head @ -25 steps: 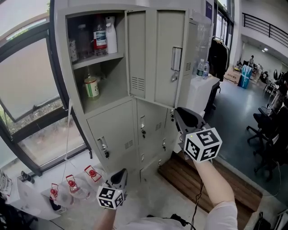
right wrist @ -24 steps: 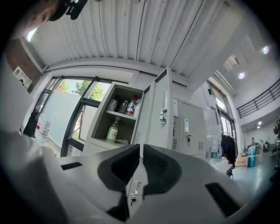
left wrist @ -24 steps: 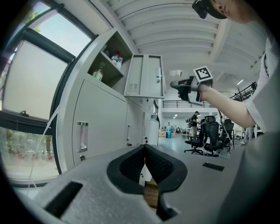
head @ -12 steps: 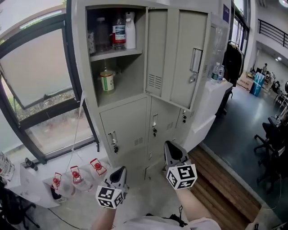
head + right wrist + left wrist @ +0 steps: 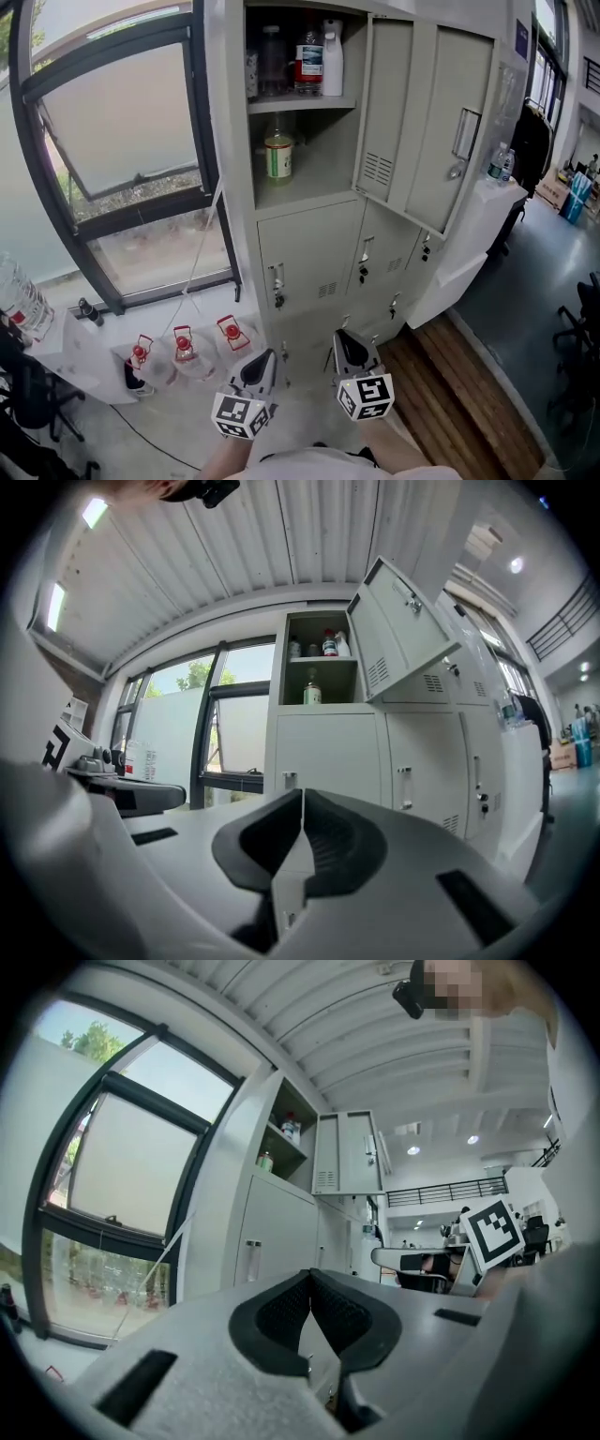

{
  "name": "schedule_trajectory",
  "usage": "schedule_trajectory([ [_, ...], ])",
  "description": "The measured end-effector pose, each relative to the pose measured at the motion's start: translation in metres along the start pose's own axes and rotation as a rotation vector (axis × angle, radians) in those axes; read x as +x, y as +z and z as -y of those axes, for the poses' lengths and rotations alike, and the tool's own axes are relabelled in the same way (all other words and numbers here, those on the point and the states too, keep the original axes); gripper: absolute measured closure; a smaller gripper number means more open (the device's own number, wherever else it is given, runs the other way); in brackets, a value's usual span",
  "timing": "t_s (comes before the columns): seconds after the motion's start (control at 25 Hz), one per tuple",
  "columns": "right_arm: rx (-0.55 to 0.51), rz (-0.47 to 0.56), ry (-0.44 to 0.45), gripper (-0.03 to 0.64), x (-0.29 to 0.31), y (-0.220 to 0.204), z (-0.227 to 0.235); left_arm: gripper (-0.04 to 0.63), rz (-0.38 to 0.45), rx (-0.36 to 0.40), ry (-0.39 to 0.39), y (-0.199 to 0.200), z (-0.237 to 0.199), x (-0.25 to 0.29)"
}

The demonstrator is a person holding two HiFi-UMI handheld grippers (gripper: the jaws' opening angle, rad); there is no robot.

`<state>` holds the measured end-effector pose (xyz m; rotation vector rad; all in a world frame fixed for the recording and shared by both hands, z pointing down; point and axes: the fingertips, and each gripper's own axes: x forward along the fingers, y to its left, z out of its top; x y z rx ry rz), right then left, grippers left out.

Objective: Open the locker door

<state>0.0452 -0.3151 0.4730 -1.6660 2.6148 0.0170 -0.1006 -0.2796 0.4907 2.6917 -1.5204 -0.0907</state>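
Note:
The grey locker point(image 5: 309, 239) stands ahead with its upper left door point(image 5: 424, 127) swung wide to the right. Inside, bottles point(image 5: 309, 64) stand on the top shelf and a can point(image 5: 277, 157) on the shelf below. The open door point(image 5: 403, 630) also shows in the right gripper view, above the shut lower doors. Both grippers hang low near the person's body, well away from the locker. My left gripper point(image 5: 262, 366) is shut with nothing in it, and so is my right gripper point(image 5: 345, 345). In their own views the left gripper's pads point(image 5: 281, 1307) meet at the tips and the right gripper's pads point(image 5: 323, 841) are pressed together.
A large tilted window point(image 5: 122, 131) fills the left. Red-capped containers point(image 5: 183, 347) sit on the floor under it. A white counter point(image 5: 478, 239) with water bottles stands right of the locker, and wooden flooring point(image 5: 459, 394) runs along the right.
My right gripper has dropped from beside the open door down to the person's body and its jaws have shut. The head view has swung left, and the left gripper stays low.

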Motion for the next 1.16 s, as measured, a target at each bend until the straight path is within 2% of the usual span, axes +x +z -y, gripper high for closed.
schedule_trajectory([
  [0.36,0.004,-0.035,0.055,0.603,0.0,-0.02,-0.038,0.591,-0.005,-0.003,0.061,-0.004,-0.017,-0.019],
  [0.6,0.011,-0.04,0.049,0.603,0.0,-0.025,-0.042,0.591,0.0,-0.048,0.062,-0.007,-0.02,-0.021],
  [1.16,0.019,-0.043,0.018,0.603,0.001,-0.025,-0.041,0.591,0.007,-0.062,0.05,-0.006,-0.024,-0.015],
])
